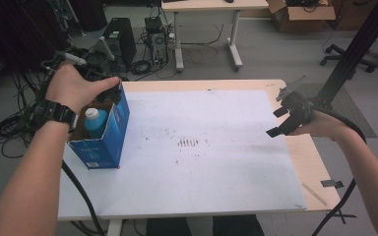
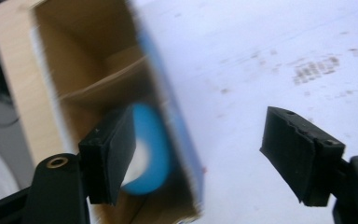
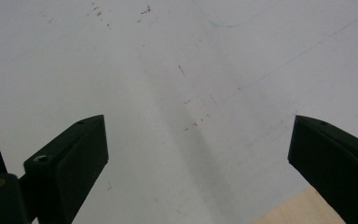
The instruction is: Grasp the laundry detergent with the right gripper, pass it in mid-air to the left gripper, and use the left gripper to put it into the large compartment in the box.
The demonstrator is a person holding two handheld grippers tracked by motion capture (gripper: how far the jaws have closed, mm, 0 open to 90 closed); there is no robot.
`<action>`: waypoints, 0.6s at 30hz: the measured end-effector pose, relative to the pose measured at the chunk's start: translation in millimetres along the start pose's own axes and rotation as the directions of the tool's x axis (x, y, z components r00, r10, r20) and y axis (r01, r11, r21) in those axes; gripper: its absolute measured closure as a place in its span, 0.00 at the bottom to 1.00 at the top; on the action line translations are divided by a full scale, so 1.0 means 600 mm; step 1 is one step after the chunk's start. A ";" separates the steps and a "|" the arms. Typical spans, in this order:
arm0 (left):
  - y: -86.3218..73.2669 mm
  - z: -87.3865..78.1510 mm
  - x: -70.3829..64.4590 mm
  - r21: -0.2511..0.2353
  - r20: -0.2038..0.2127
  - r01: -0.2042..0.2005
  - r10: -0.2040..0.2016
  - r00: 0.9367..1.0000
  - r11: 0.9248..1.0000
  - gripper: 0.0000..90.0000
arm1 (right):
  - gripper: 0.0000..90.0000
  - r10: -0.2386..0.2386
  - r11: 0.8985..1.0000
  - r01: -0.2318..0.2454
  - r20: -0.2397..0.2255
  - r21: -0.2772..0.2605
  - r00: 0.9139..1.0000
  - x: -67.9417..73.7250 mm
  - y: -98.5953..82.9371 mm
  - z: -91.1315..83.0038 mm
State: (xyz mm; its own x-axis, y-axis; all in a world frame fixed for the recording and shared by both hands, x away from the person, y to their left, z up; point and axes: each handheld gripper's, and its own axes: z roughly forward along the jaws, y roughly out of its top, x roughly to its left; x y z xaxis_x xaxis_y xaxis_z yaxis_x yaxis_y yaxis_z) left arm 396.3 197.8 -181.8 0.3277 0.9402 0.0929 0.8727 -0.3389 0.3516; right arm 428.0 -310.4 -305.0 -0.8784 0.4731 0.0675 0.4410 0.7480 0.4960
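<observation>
Forearms come in from 6 o'clock, one per side. Left tongs [image 1: 112,90] sit at the top rim of the blue box [image 1: 109,142], at about 9 o'clock on the desk [image 1: 295,147]. In the left gripper view the jaws stand wide apart, one inside the box mouth next to the bottle, the other outside over the white sheet, so the box wall [image 2: 179,140] runs between them; not closed on it yet, nothing held.

Bottle [image 1: 94,123], blue w/ white cap, stands upright inside the box, near its left-hand wall.

Right tongs [image 1: 286,119] hover at 3 o'clock over the edge of the white sheet [image 1: 211,167], jaws wide open, empty, well apart from the box.

Step in hand, my read: getting a hold on the box rim to steady or shift it. Next move prob. calls for closing on the wall w/o tipping the box, then the right side can come over for the bottle.

Count: 1 box, 1 bottle, 1 white sheet, 2 tongs. Small strip [image 1: 332,183] lies on bare wood at 4 o'clock.
</observation>
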 end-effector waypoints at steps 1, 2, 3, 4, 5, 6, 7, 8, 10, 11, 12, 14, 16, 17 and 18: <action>0.006 0.004 -0.013 -0.002 0.017 -0.027 0.027 0.999 1.000 0.28 | 0.05 -0.005 1.000 0.005 -0.001 -0.007 1.000 0.001 0.001 -0.001; 0.014 0.012 -0.032 -0.002 0.031 -0.060 0.060 0.998 0.998 0.28 | 0.05 -0.005 1.000 0.005 -0.001 -0.004 1.000 0.001 0.001 -0.001; 0.018 0.017 -0.043 0.000 0.031 -0.083 0.083 0.996 0.997 0.28 | 0.05 -0.004 1.000 0.004 -0.001 -0.002 1.000 0.002 0.002 -0.001; 0.021 0.023 -0.054 0.001 0.037 -0.100 0.100 0.994 0.995 0.27 | 0.05 -0.005 1.000 0.005 -0.001 -0.001 1.000 0.002 0.002 0.000; 0.024 0.029 -0.066 0.004 0.046 -0.119 0.118 0.992 0.993 0.27 | 0.05 -0.005 1.000 0.005 -0.001 0.000 1.000 0.003 0.003 0.000; 0.028 0.035 -0.077 0.004 0.053 -0.146 0.146 0.988 0.989 0.26 | 0.05 -0.005 1.000 0.005 -0.003 0.001 1.000 0.003 0.004 0.000; 0.030 0.041 -0.089 0.004 0.062 -0.163 0.162 0.985 0.987 0.26 | 0.05 -0.009 1.000 0.009 -0.004 0.001 1.000 0.003 0.004 0.000; 0.033 0.047 -0.099 0.007 0.069 -0.186 0.185 0.980 0.983 0.26 | 0.05 -0.012 1.000 0.012 -0.005 -0.001 1.000 0.003 0.005 0.000; 0.039 0.059 -0.120 0.013 0.082 -0.223 0.222 0.972 0.975 0.25 | 0.05 -0.010 1.000 0.010 -0.004 0.000 1.000 0.003 0.007 0.000; 0.041 0.064 -0.131 0.019 0.090 -0.255 0.252 0.963 0.967 0.24 | 0.05 -0.010 1.000 0.010 -0.004 -0.001 1.000 0.002 0.008 -0.001; 0.044 0.070 -0.140 0.021 0.094 -0.281 0.278 0.956 0.960 0.24 | 0.05 -0.011 1.000 0.011 -0.004 -0.001 1.000 0.003 0.010 -0.001; 0.047 0.081 -0.159 0.023 0.099 -0.315 0.311 0.945 0.949 0.23 | 0.05 -0.014 1.000 0.014 -0.005 -0.002 1.000 0.003 0.012 0.000; 0.048 0.093 -0.175 0.024 0.121 -0.339 0.334 0.935 0.940 0.22 | 0.05 -0.014 1.000 0.014 -0.009 -0.003 1.000 0.004 0.014 0.000; 0.048 0.101 -0.184 0.025 0.124 -0.370 0.364 0.923 0.929 0.21 | 0.05 -0.013 1.000 0.013 -0.009 -0.003 1.000 0.004 0.014 0.000; 0.047 0.105 -0.190 0.025 0.127 -0.391 0.385 0.914 0.920 0.20 | 0.05 -0.016 1.000 0.016 -0.010 -0.004 1.000 0.004 0.015 0.001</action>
State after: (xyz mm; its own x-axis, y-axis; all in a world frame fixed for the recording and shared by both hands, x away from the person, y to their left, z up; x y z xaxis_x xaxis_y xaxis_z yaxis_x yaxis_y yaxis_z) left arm 406.6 78.9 -241.3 0.6812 0.7250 0.1017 0.6842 -0.6800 0.2636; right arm 429.8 -302.1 -300.7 -0.8873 0.4561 0.0682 0.4259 0.7537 0.5005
